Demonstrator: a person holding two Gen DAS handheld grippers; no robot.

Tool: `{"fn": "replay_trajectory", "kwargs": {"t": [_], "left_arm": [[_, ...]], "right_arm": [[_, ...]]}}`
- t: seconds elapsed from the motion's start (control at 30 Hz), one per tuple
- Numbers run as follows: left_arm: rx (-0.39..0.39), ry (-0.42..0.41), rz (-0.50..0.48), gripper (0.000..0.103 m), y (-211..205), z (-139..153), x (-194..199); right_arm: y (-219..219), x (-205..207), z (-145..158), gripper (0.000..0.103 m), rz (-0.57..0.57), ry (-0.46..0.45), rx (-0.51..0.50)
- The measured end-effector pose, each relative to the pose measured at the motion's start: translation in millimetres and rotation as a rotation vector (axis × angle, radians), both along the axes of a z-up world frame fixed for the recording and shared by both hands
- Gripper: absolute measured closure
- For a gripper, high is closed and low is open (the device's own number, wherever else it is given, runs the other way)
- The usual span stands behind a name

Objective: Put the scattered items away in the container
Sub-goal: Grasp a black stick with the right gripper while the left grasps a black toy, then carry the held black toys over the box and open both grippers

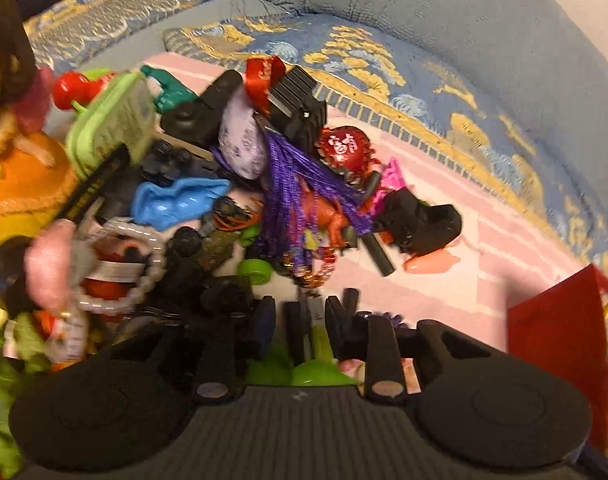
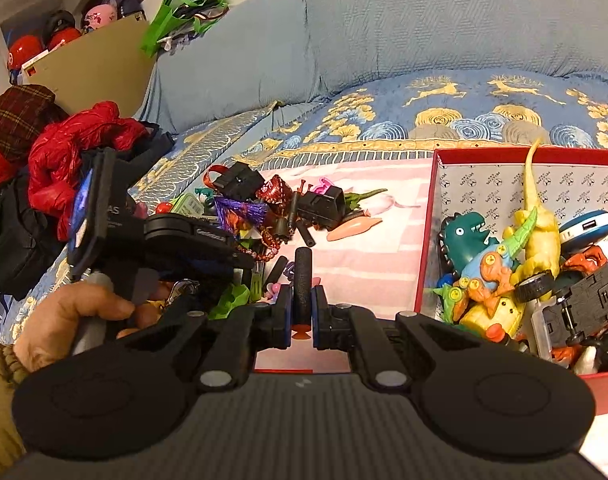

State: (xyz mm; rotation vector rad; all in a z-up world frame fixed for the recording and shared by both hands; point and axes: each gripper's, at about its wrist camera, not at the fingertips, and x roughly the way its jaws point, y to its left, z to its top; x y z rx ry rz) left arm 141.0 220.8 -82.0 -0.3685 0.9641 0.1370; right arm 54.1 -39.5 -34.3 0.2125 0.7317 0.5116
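The right gripper holds a black foam dart upright between its jaws; the dart's orange tip shows below the pads. The jaws are narrow, closed on the dart. The gripper sits just left of the red box, above a pink cloth spread on the sofa.

The box rests on the cloth at the right. It holds a green dinosaur, a yellow dinosaur, a black toy car chassis and a blue-white round item, packed together.

The left gripper points into the pile of scattered items. Its jaws stand narrowly apart with a thin green item between them; motion blur prevents telling whether they grip it. In the right view the left hand grips the left gripper's handle.

The pile lies on the cloth, left of the box. It contains:
- a purple tassel, draped over an orange dinosaur;
- a lavender pouch, beside the tassel;
- a blue moulded part;
- a green case, tilted;
- a red round ornament;
- a pearl bracelet.

A second black dart lies flat at the pile's right edge, near a peach item.
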Motion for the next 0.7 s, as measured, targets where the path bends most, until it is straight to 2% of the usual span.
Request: {"fn": "replay_trajectory", "kwargs": {"t": [0.07,0.1,0.2,0.37,0.47,0.57,0.6,0.63,0.7], "left_arm": [[-0.001,0.029,-0.011,0.079,-1,-5,2],[0.001,0.043,-0.007,0.075,-1,-9,3],[0.016,0.063,0.004,0.080,-1,-13,6],[0.070,0.051,-0.011,0.082,-12,-16,12],[0.038,0.020,0.016,0.086,-7,-18,12],[0.056,0.008,0.016,0.087,-10,-17,13],[0.062,0.008,0.021,0.093,-11,-17,13],[0.061,0.007,0.030,0.094,-11,-16,12],[0.031,-0.007,0.051,0.094,-7,-12,7]], "right_arm": [[1,0,0,0.097,0.004,0.002,0.000],[2,0,0,0.097,0.005,0.002,-0.001],[2,0,-1,0.097,0.008,0.004,-0.003],[1,3,-5,0.097,0.001,0.015,-0.007],[3,1,-5,0.097,0.008,0.012,-0.014],[4,0,-4,0.097,0.011,0.009,-0.019],[4,-1,-3,0.097,0.012,0.007,-0.022],[4,-1,-3,0.097,0.013,0.006,-0.023],[2,-2,1,0.097,0.015,0.002,-0.013]]}}
